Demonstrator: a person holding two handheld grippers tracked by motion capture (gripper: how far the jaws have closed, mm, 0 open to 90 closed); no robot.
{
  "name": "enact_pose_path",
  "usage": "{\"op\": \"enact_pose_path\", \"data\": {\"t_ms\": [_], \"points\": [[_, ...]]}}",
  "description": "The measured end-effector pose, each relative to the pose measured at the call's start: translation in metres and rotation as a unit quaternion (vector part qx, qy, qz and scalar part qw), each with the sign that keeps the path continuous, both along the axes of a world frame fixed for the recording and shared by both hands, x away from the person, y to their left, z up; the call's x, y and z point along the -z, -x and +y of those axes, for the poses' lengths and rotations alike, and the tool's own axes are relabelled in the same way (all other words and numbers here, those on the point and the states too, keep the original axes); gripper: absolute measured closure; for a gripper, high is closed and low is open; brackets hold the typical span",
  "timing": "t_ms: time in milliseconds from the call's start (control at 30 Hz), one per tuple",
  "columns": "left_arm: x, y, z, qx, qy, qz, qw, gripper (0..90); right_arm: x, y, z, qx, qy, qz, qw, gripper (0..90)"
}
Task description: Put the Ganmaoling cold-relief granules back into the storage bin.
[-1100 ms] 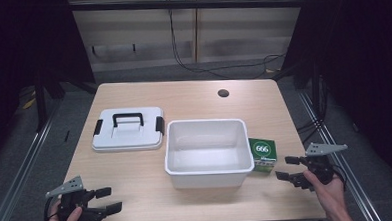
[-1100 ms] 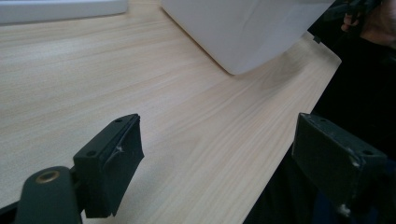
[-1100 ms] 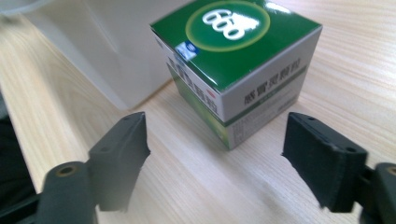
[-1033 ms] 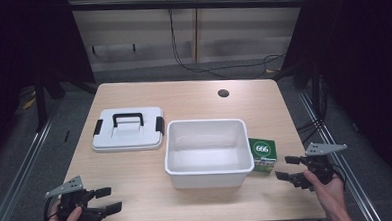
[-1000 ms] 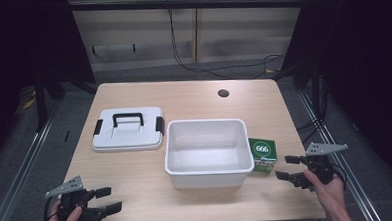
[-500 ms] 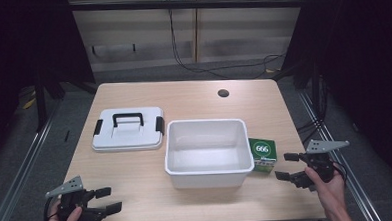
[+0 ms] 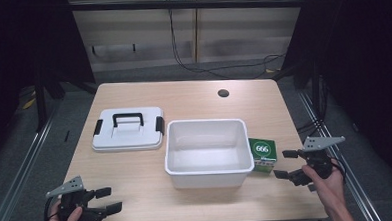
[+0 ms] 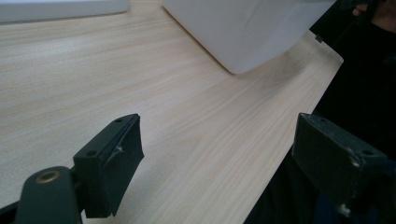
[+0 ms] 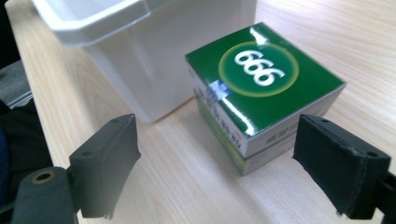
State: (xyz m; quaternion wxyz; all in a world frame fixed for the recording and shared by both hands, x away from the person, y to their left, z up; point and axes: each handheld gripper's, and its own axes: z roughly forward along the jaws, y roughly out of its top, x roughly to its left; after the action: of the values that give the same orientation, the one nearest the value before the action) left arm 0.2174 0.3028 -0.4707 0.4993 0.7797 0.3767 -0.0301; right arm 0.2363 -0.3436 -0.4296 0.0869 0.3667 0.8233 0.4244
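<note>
Right gripper (image 7: 287,163): fingers (image 9: 343,165) spread wide and released, nothing between them, held low over the surface (image 7: 193,98) near its right edge, in a hand (image 7: 327,182) entering from below. Green box (image 9: 264,88): marked "666" in white on a round green emblem, lying flat on the surface just ahead of the right gripper's fingers, not touched by them; in the high view the green box (image 7: 262,154) sits just beside the right wall of the white bin, whether touching it cannot be told. White bin (image 7: 208,152): open-topped, rectangular, standing near the middle of the surface; its corner and rim appear beyond the box in the right gripper view. Left gripper (image 7: 109,200): fingers (image 8: 109,161) likewise released and well apart, gripping nothing, poised over bare wood at the near left corner of the surface, well apart from the bin, whose lower corner shows ahead in the left gripper view. White lid (image 7: 128,129): flat, with a black handle and black side clips, lying on the surface left of the bin and just beside it. Round hole (image 7: 223,93): dark, in the far part of the surface.
</note>
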Motion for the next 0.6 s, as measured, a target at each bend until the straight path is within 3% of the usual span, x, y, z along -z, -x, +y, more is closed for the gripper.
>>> {"op": "enact_pose_path", "data": {"t_ms": [100, 200, 300, 367, 600], "points": [[0.001, 0.0, 0.0, -0.002, -0.002, 0.004, 1.0, 16.0, -0.008, -0.005, 0.0, -0.021, -0.004, 0.004, 0.9998, 13.8], [0.001, 0.0, 0.0, -0.002, -0.001, 0.006, 1.0, 16.0, -0.014, -0.008, 0.0, -0.031, 0.003, -0.009, 0.9995, 13.4], [0.001, 0.0, 0.0, -0.003, -0.002, 0.005, 1.0, 16.0, -0.015, -0.012, 0.002, -0.047, 0.014, -0.008, 0.9988, 13.2], [0.001, 0.0, 0.0, -0.003, -0.002, 0.005, 1.0, 16.0, -0.017, -0.014, 0.002, -0.052, 0.025, -0.008, 0.9983, 13.3], [0.0, 0.001, -0.001, -0.002, 0.0, 0.003, 1.0, 16.0, -0.031, -0.023, 0.0, -0.056, 0.032, -0.01, 0.9979, 13.3]]}}
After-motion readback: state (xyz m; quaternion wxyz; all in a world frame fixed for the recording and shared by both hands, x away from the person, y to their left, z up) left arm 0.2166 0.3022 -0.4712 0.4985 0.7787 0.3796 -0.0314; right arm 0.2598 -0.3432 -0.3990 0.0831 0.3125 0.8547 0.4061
